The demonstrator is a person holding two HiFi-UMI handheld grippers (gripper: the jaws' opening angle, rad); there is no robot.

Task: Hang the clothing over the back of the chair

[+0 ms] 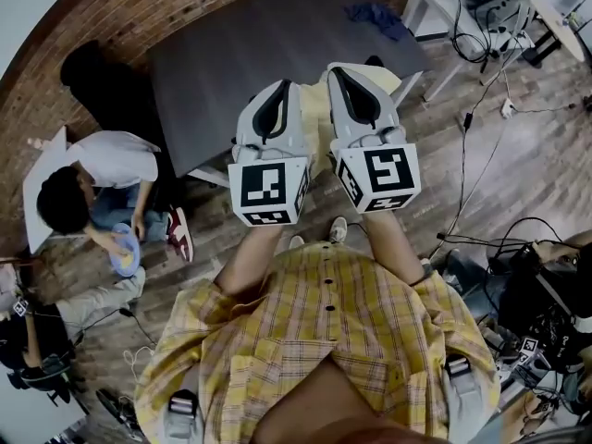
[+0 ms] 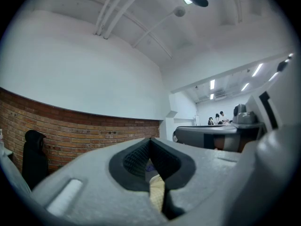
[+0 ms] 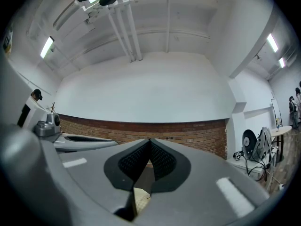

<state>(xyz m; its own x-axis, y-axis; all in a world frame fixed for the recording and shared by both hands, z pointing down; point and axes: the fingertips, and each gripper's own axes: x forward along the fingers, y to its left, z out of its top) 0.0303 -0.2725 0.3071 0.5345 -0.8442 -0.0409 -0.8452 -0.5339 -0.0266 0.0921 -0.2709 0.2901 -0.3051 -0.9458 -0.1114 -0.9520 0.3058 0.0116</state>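
Observation:
A crumpled blue garment lies on the far right part of the dark table. A pale yellow chair stands at the table's near edge, mostly hidden behind my grippers. I hold both grippers raised side by side in front of me, pointing towards the table. The left gripper and the right gripper are shut with nothing in them. In the left gripper view the left gripper has its jaws meeting at the tip; a strip of the yellow chair shows through the gap. The right gripper looks the same in its own view.
A person in a white shirt sits on the wooden floor at the left. A white table with equipment stands at the far right, and cables trail across the floor there. A brick wall curves behind the table.

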